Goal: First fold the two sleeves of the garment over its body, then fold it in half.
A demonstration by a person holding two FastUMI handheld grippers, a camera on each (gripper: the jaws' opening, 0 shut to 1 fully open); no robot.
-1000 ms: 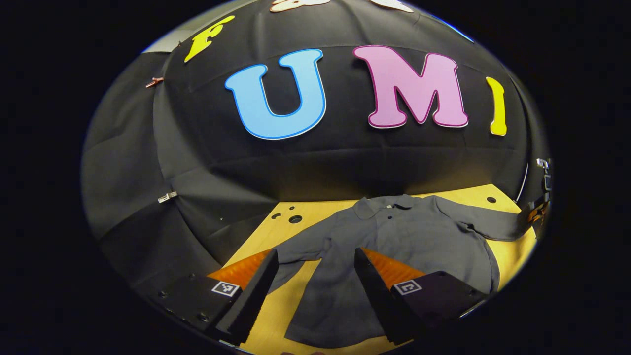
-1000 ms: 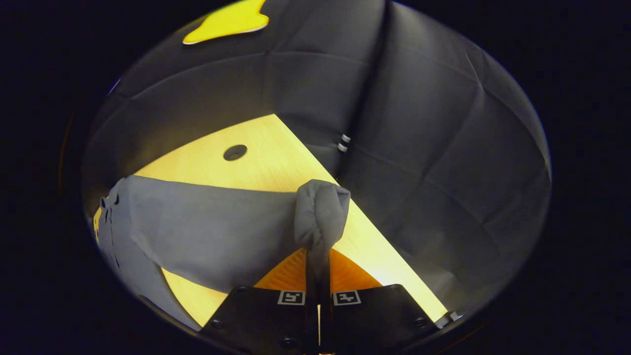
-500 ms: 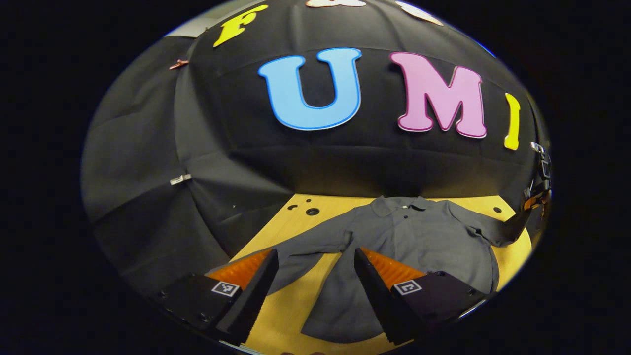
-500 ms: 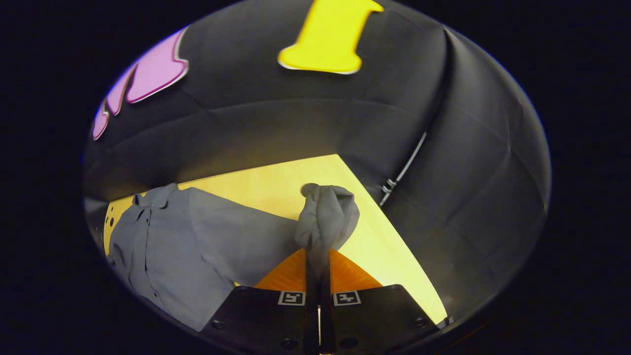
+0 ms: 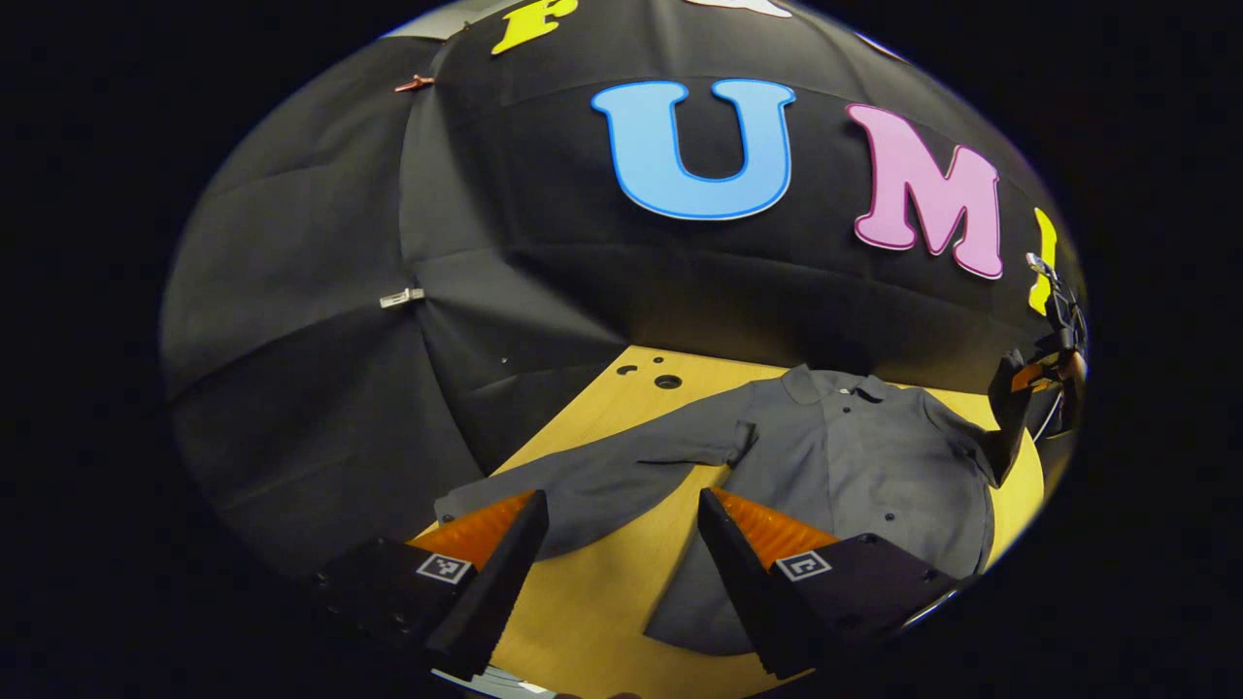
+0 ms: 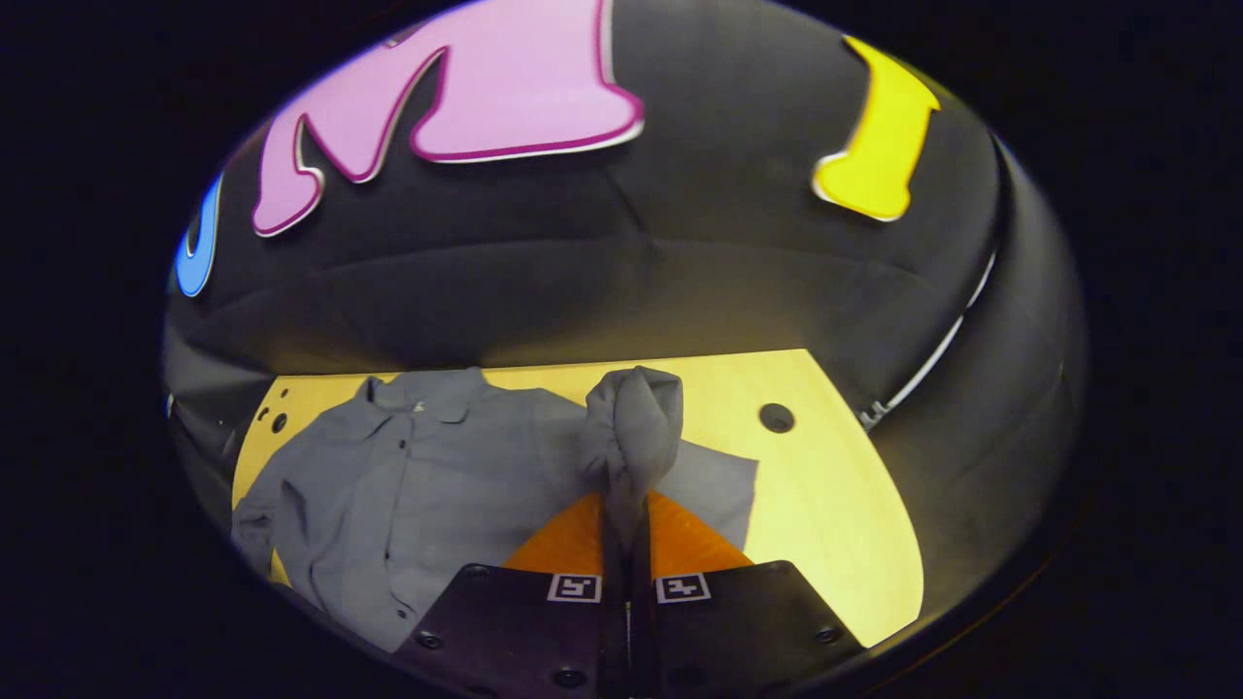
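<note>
A grey button-up shirt [image 5: 855, 466] lies flat, collar toward the wall, on the yellow wooden table [image 5: 602, 602]. Its left sleeve [image 5: 592, 476] stretches out toward my left gripper [image 5: 621, 549], which hovers open just in front of it with nothing between its fingers. Far to the right, my right gripper [image 5: 1044, 369] holds the other sleeve [image 5: 1005, 432] lifted off the table. In the right gripper view, the right gripper [image 6: 626, 529] is shut on the bunched sleeve cuff [image 6: 636, 422], and the shirt body [image 6: 437, 476] lies beyond and to the left.
The black cloth wall closes in the table at the back and both sides. Round holes [image 5: 667, 382] mark the table's far left corner, and another hole [image 6: 777, 417] sits near the right edge. Bare table [image 6: 835, 515] lies right of the shirt.
My right gripper has swung the held sleeve up and in toward the shirt body. My left gripper has shifted left, bringing the outstretched left sleeve in front of its fingers.
</note>
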